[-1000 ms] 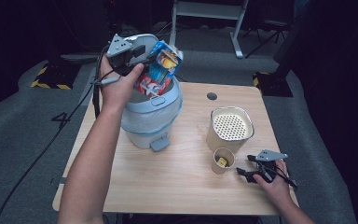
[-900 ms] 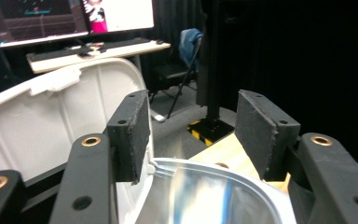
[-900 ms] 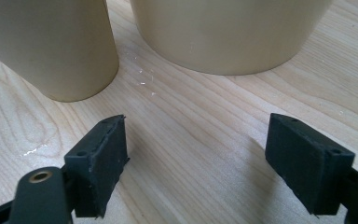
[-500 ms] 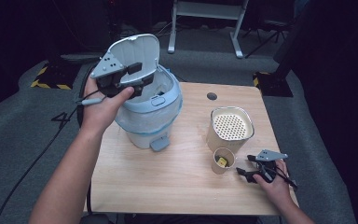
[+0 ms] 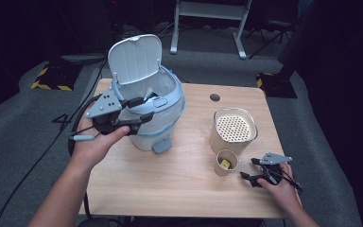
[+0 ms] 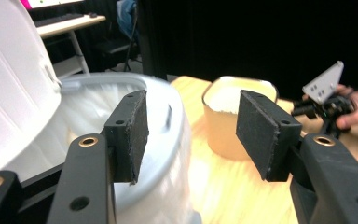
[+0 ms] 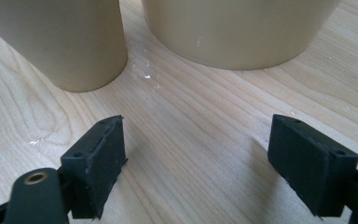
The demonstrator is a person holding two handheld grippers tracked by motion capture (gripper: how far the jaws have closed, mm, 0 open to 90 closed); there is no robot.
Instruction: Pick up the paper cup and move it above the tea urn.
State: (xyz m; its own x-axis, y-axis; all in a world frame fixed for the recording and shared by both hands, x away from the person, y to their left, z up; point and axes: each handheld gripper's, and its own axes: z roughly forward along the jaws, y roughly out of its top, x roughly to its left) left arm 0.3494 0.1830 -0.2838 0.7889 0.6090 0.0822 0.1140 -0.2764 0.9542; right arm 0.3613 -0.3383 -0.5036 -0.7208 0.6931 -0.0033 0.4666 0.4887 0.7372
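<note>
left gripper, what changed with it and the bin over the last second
The left gripper held a colourful packet over the white bin; now its jaws, just opened, are empty and the hand has come down beside the bin, whose lid stands open. The right gripper, paper cup and beige container stayed put.

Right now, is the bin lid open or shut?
Open. The lid stands upright behind the bin, whose white liner shows inside.
</note>
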